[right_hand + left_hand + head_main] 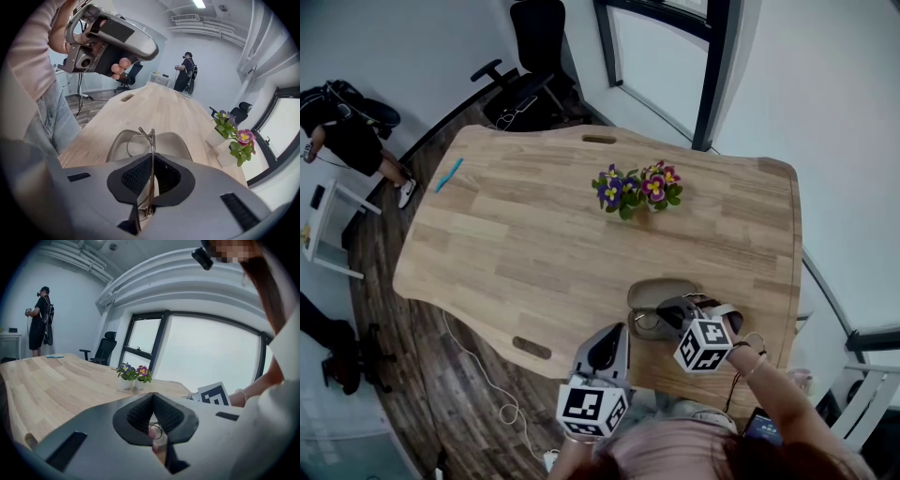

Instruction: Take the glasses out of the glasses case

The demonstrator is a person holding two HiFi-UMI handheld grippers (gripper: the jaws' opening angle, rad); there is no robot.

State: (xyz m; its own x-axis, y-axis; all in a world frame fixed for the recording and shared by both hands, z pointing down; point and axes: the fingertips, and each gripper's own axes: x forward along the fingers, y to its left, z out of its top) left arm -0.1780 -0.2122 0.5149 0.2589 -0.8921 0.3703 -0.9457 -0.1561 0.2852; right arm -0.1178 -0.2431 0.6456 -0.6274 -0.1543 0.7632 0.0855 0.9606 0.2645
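Left gripper nearest in head view, at table edge; right gripper at open glasses case | left gripper view: jaws pressed together, empty | right gripper view: jaws clenched on glasses, at the case.

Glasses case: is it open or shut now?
Open. In the right gripper view its two beige halves lie spread on the table, behind the glasses that the right gripper holds between its jaws.

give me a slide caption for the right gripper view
Right gripper shut on the glasses, with the open glasses case lying just beyond on the wooden table.
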